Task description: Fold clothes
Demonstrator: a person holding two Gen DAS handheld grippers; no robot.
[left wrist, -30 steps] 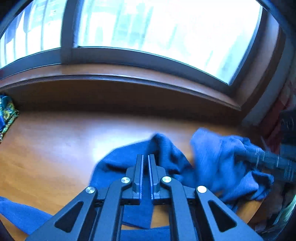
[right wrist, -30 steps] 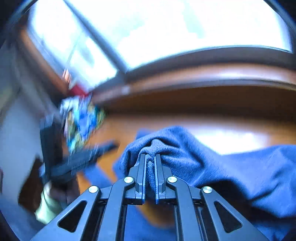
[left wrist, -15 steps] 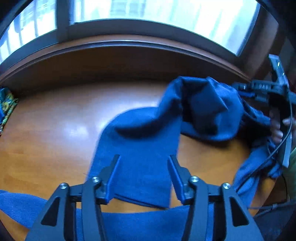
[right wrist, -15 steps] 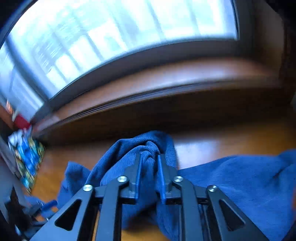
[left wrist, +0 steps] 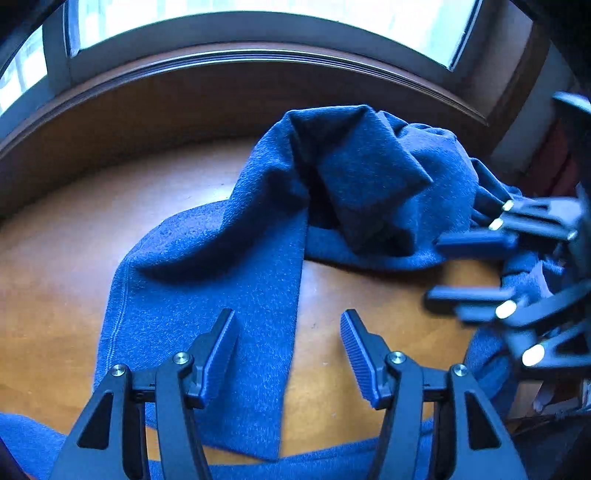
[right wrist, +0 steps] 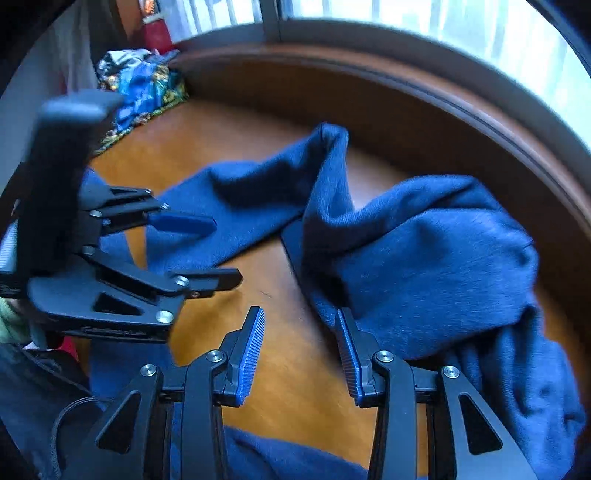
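Note:
A dark blue garment (left wrist: 229, 280) lies rumpled on the wooden table (left wrist: 66, 266). One flat sleeve-like strip runs toward me, and a bunched mass (left wrist: 376, 184) is heaped at the far right. My left gripper (left wrist: 288, 317) is open just above the strip's right edge, holding nothing. In the right wrist view the bunched part (right wrist: 424, 266) lies to the right, and my right gripper (right wrist: 300, 314) is open over bare wood at its left edge. The right gripper (left wrist: 434, 269) also shows at the right of the left wrist view, and the left gripper (right wrist: 227, 248) at the left of the right wrist view.
A colourful patterned cloth (right wrist: 140, 85) lies at the table's far left corner, next to a red object (right wrist: 157, 35). A raised wooden window sill (left wrist: 258, 62) and the window bound the table's far side. More blue fabric (right wrist: 288, 458) hangs at the near edge.
Both grippers were shut on folds of the blue garment a second ago; both have opened and let go. The garment has dropped onto the table.

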